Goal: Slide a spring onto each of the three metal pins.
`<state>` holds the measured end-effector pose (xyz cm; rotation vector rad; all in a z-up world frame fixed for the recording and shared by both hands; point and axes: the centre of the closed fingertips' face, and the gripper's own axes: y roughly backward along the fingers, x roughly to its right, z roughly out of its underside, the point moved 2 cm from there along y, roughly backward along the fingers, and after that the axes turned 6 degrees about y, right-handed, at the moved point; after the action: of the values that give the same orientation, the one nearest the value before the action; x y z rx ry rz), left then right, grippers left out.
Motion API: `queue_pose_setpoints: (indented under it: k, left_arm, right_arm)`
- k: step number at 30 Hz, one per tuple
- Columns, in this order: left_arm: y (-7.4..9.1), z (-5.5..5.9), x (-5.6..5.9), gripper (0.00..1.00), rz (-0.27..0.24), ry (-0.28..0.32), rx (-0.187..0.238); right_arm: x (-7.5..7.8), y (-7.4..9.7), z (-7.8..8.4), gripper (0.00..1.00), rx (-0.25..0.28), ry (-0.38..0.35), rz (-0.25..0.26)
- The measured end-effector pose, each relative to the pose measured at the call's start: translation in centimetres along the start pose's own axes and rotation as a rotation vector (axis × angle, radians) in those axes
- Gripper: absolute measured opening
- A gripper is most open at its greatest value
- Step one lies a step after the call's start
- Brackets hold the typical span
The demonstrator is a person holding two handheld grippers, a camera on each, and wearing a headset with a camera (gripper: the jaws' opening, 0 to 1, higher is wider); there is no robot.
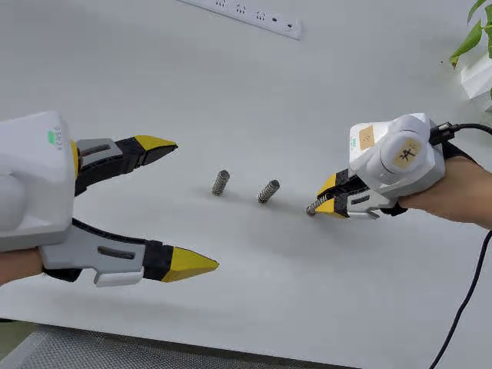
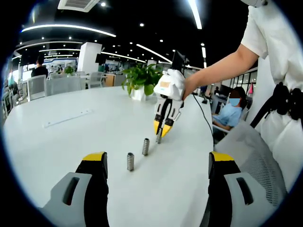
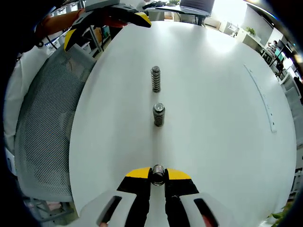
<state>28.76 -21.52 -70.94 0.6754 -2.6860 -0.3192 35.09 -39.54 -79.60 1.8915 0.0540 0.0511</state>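
White tabletop [image 1: 231, 92] is spread beneath everything. At the left, the left gripper [image 1: 192, 204] is held with its fingers released and spread wide, nothing between them. At the right, the right gripper [image 1: 319, 201] is lowered to the surface, its fingers clenched on the held spring [image 3: 158, 174]. Between the grippers, the middle spring [image 1: 268, 191] and the left spring [image 1: 221, 182] are stood in a row, apart.

Three grey coiled springs form a straight row on my white bench [image 1: 246, 92]. The far spring [image 3: 155, 79] and the middle spring [image 3: 159, 115] stand upright and free. The third spring [image 3: 158, 174] is pinched between the yellow tips of my right hand-held gripper [image 1: 321, 202].
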Motion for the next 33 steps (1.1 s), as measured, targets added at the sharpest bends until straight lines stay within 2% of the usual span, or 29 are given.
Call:
queue_pose_setpoints:
  k: [22, 33]
  left_arm:
    - [0.12, 0.11, 0.19, 0.86, 0.003, -0.001, -0.007]
    - [0.19, -0.22, 0.22, 0.86, 0.003, -0.007, -0.007]
  right_arm:
    - [-0.05, -0.74, 0.20, 0.07, 0.005, 0.000, 0.000]
    - [-0.08, -0.01, 0.10, 0.14, 0.023, -0.024, 0.014]
